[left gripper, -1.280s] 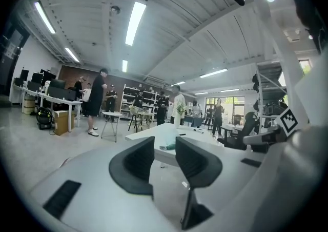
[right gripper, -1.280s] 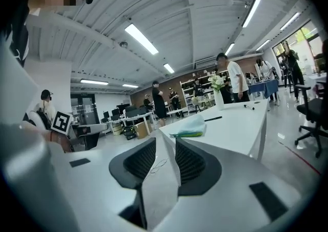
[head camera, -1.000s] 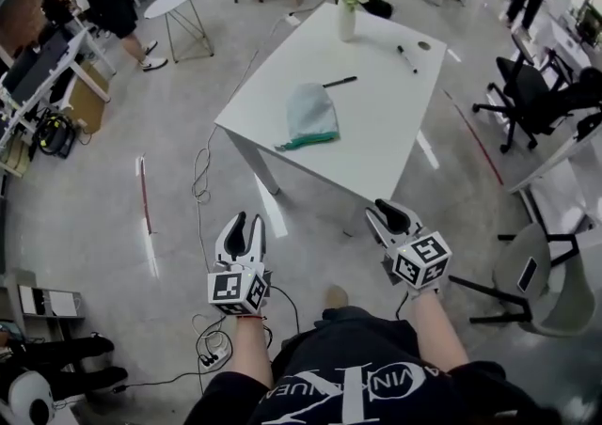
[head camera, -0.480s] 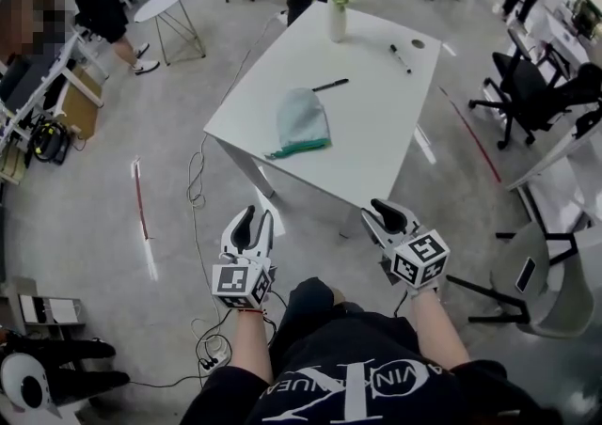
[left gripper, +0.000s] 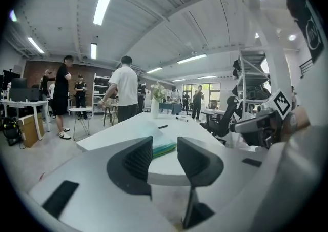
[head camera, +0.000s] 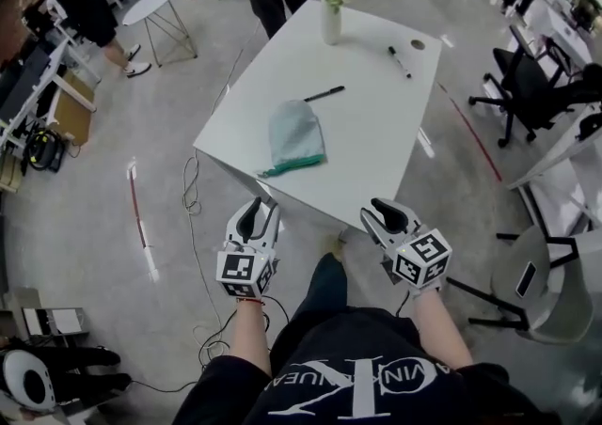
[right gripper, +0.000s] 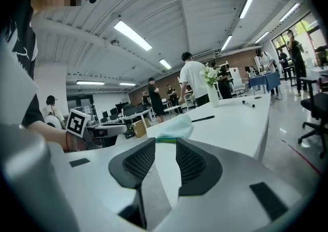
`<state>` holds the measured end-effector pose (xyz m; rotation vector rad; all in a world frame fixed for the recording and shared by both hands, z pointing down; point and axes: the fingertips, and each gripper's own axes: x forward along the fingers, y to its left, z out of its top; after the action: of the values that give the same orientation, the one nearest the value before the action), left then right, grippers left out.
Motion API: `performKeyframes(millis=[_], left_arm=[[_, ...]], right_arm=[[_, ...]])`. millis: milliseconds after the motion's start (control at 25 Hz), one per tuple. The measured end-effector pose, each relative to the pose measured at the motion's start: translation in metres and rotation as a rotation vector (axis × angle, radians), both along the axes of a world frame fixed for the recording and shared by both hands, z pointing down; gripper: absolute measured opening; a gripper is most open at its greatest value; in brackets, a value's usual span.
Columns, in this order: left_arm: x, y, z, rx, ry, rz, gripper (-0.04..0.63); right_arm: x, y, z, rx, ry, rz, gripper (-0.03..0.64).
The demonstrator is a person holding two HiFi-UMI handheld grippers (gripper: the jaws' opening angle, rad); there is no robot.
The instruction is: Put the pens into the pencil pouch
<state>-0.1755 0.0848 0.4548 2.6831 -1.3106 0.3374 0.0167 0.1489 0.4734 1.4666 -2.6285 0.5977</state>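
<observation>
Evidently nothing has been picked up yet. Both claws hang short of the white rectangular bench [head camera: 376,132], in the lower half of the head view, aimed at its near edge. The left claw [head camera: 259,216] has just been opening its jaws. In the left gripper view they stand well apart with nothing between them. The right claw [head camera: 388,216] is likewise spread wide and empty. Holding both parted this way looks like readiness for a grasp.

The pale grey-green fabric pencil pouch [head camera: 294,133] lies flat at mid-frame, near the bench's left side, with its bright green zippered edge towards the person. That probably makes the mouth easy to reach from this side. The left gripper view lines up on that green edge, so this claw seems meant to steady or lift the pouch.

The slim black pen [head camera: 324,94] lies just beyond the pouch, apart from it. The second, a black marker-style pen [head camera: 400,60], rests well away towards the upper right, near a small round object [head camera: 418,44] too small to identify. A white vase of white flowers [head camera: 330,23] stands at the far edge, clear of everything.

Both pens are still outside the pouch. The right claw, on their side, is probably the one to fetch them, the nearer pen first.
</observation>
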Motion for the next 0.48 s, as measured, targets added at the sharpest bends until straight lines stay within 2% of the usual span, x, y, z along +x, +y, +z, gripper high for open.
performKeyframes(millis=[120,200,320,480], left_arm=[[0.009,-0.03,0.01,-0.026,-0.02,0.006,0.141],[0.014,-0.048,0.023,-0.051,-0.059,0.018,0.148],[0.018,-0.071,0.041,-0.067,-0.19,0.067,0.165],[0.028,-0.096,0.065,-0.059,-0.392,0.186,0.179]], right_arm=[[0.005,-0.017,0.002,-0.016,0.004,-0.012,0.124],[0.009,-0.029,0.005,-0.029,0.003,-0.015,0.124],[0.013,-0.047,0.011,-0.051,-0.001,-0.021,0.124],[0.017,-0.067,0.019,-0.081,-0.002,-0.037,0.124]])
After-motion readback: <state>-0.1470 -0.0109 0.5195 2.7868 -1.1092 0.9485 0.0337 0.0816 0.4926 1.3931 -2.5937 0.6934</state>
